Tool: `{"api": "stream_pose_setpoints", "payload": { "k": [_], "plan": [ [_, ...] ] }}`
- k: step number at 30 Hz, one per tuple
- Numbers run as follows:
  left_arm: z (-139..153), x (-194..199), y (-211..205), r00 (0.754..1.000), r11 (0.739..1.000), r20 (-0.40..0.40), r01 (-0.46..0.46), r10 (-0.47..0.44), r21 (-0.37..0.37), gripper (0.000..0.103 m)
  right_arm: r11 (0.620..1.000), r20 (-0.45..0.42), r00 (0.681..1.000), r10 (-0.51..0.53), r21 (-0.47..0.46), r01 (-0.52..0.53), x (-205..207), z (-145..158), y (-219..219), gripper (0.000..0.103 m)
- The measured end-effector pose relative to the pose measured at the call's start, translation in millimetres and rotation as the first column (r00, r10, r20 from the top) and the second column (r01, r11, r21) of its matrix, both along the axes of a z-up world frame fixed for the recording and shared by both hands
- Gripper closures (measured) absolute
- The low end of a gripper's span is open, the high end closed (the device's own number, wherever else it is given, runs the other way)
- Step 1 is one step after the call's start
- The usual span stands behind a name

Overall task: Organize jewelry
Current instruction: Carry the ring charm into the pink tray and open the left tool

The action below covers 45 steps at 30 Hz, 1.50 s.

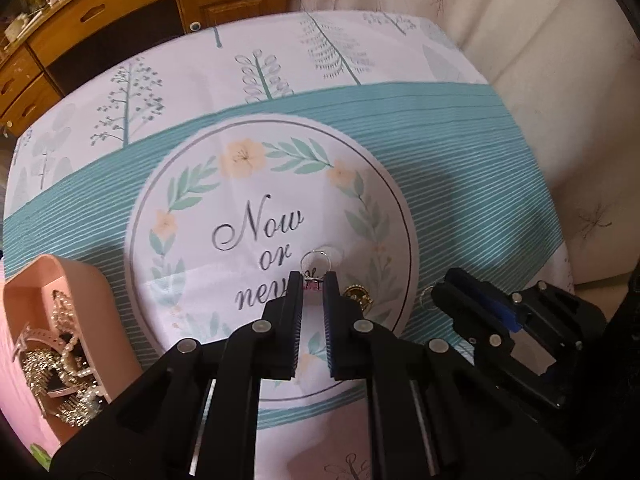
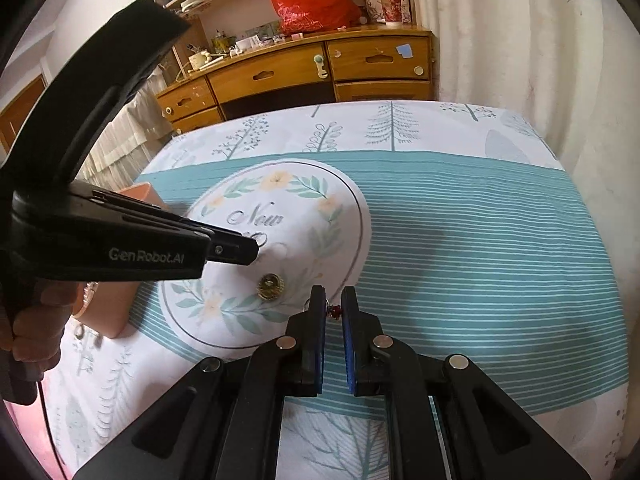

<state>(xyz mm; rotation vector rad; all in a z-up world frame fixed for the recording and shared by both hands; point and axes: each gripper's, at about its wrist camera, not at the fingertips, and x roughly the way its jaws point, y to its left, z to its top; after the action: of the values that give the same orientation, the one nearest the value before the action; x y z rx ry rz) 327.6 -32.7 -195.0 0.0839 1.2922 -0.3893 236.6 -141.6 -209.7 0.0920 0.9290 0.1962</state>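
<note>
Hovering low over the table (image 1: 460,128), the left gripper (image 1: 312,280) has its jaws narrowed around a small pink-stoned ring (image 1: 311,285); the stone sits between the two tips and the silver hoop (image 1: 316,261) pokes out beyond them, over the printed words on the tablecloth. Whether the pads actually press the stone cannot be told, though the gap is slim. Just right of the tips lies a round gold brooch (image 1: 357,294), flat on the cloth.

To the near left stands a pink organizer box (image 1: 100,300), holding a heap of pearls and gold combs (image 1: 60,352) (all tangled together).

The right gripper (image 2: 333,304) is near the right edge of the printed circle, its jaws likewise drawn close around a red-stoned ring (image 2: 335,312), the stone showing in the gap between the blue pads (image 2: 349,344). Contact here is also unclear. The gold brooch (image 2: 271,286) lies to its left, apart from it, and the left gripper's body (image 2: 120,240) crosses the left of this view, held in a hand (image 2: 28,328). A wooden dresser (image 2: 320,68) stands beyond the far edge.
</note>
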Motion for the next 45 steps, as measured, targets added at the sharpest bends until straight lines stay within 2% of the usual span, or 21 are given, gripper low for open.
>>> {"api": "stream_pose_setpoints", "payload": {
  "k": [8,17,22,26,32,35,39,42,43,45],
  "plan": [
    [41.0,-4.0,40.4,0.997,0.999,0.058,-0.042,0.043,-0.025,0.096,0.991,0.005,1.0,-0.001,0.132,0.0,2.6,19.2,19.1,0.095],
    [67.1,-17.4,118.3,0.989,0.993,0.096,-0.112,0.114,-0.03,0.095,0.971,0.026,0.997,0.077,0.225,-0.081,2.8,37.1,83.1,0.095],
    [69.8,-31.7,162.0,0.98,0.987,0.118,-0.16,0.161,-0.021,0.095,0.952,0.041,0.992,0.118,0.278,-0.125,3.0,45.4,128.0,0.095],
    [71.5,-41.1,202.9,0.972,0.979,0.116,-0.199,0.203,-0.046,0.095,0.931,0.055,0.984,0.167,0.319,-0.175,-0.7,53.7,165.7,0.095],
    [66.8,-53.6,246.0,0.973,0.977,0.096,-0.203,0.209,-0.071,0.095,0.908,0.05,0.978,0.203,0.363,-0.207,-11.2,56.9,213.6,0.095],
    [63.1,-62.0,255.5,0.977,0.979,0.088,-0.186,0.193,-0.087,0.095,0.91,0.027,0.979,0.201,0.366,-0.197,-16.3,55.6,229.0,0.095],
    [53.3,-69.3,257.4,0.984,0.977,0.04,-0.169,0.175,-0.129,0.095,0.936,-0.005,0.981,0.192,0.303,-0.181,-20.1,51.9,239.9,0.094],
    [46.2,-73.2,253.5,0.983,0.978,0.019,-0.181,0.184,-0.102,0.095,0.942,-0.027,0.988,0.154,0.306,-0.138,-20.3,45.5,231.4,0.083],
    [42.6,-74.3,253.0,0.981,0.977,0.002,-0.193,0.194,-0.09,0.095,0.939,-0.034,0.99,0.137,0.322,-0.119,-19.5,42.9,227.8,0.076],
    [35.5,-76.7,252.8,0.976,0.971,-0.032,-0.218,0.216,-0.097,0.095,0.935,-0.039,0.993,0.112,0.342,-0.092,-19.9,40.8,222.0,0.074]
  ]
}}
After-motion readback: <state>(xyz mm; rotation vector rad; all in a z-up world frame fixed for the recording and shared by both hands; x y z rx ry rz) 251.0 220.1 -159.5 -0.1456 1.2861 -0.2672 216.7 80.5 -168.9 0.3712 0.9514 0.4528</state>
